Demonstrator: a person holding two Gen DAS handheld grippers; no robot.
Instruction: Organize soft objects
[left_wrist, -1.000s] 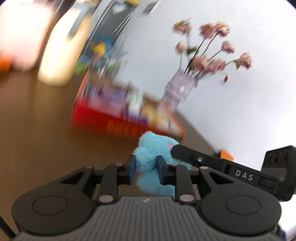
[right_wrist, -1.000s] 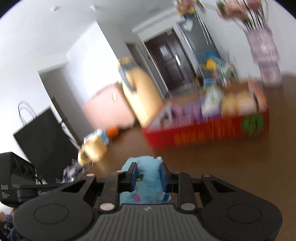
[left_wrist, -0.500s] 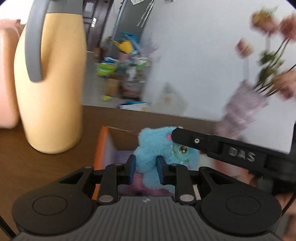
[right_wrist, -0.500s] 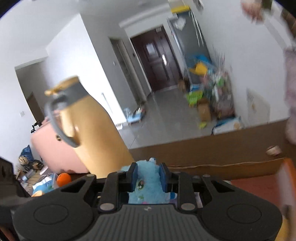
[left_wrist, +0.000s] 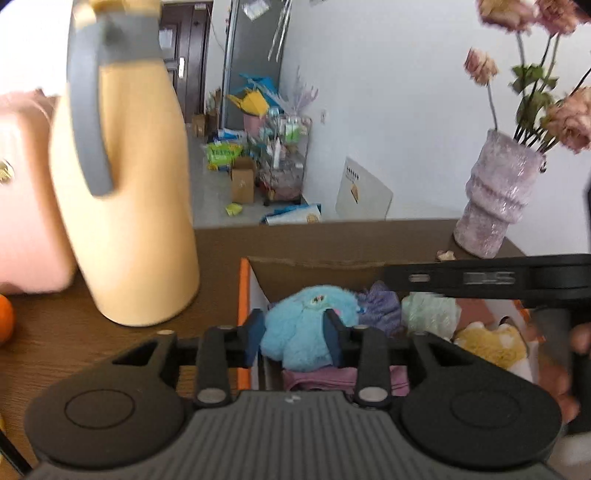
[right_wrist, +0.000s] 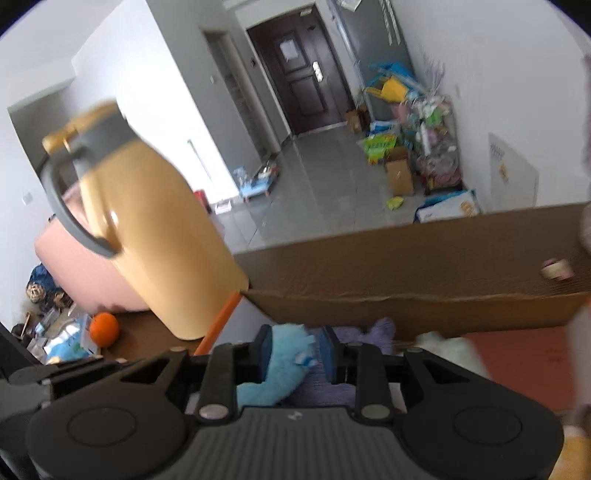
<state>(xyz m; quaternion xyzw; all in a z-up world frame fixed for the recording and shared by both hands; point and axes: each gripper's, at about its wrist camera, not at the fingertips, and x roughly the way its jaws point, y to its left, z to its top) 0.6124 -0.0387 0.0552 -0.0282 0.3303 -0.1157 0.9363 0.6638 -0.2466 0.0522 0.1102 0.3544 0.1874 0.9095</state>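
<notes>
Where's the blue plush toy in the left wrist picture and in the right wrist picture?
Left wrist view: blue plush toy at lower centre, between that gripper's fingers, over the box.
Right wrist view: blue plush toy at lower centre, between that gripper's fingers.
Shared landmark: the yellow jug, at left in both.

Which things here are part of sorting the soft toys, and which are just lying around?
Part of the job:
blue plush toy
cardboard box
purple plush
yellow plush
left gripper
right gripper

Just lying about:
yellow jug
flower vase
orange
</notes>
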